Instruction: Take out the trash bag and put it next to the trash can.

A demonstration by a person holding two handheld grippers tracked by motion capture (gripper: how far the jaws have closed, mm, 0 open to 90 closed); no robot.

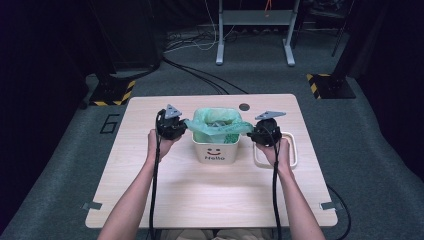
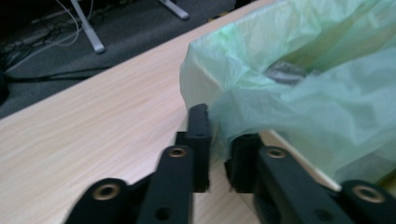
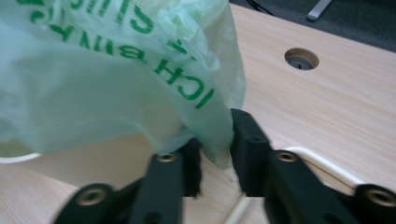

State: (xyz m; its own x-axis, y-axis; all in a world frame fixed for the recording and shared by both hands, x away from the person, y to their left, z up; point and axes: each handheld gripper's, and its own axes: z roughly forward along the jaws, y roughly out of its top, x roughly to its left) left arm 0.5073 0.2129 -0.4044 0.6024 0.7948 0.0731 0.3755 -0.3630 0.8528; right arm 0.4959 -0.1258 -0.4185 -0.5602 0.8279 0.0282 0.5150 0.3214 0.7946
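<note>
1. Your left gripper (image 1: 176, 126) sits just off the left side of the little white bin (image 1: 216, 149), the one with the smiley face and "Hello" on the front. Your left hand (image 1: 159, 142) is wrapped around it from below.
2. In the left gripper view, that gripper (image 2: 218, 140) has its jaws nearly together with a fold of the green bag (image 2: 299, 93) pinched between them, so it's clamped on the bag's edge. The bin's corner is right ahead of the jaw tips and touching the plastic you're holding.
3. Your right gripper (image 1: 261, 133) is just off the bin's right side, with your right hand (image 1: 276, 150) under it.
4. In the right gripper view, that gripper (image 3: 215, 144) also has the bag (image 3: 116, 70) caught between its jaws; a bunched bit of plastic with green lettering hangs down into the narrow gap. So that one's gripping the bag too.
5. From the high view, the bag (image 1: 216, 125) lines the bin and is stretched sideways between your two grippers, with each end pulled out past the rim.
6. Something dark sits down inside the bag, but it's too blurry to say what.
7. A shallow white tray (image 1: 292, 150) lies on the wooden table (image 1: 210, 200) right under your right gripper, beside the bin.
8. Past the right gripper's jaws there's a round hole (image 3: 301, 59) in the tabletop.
</note>
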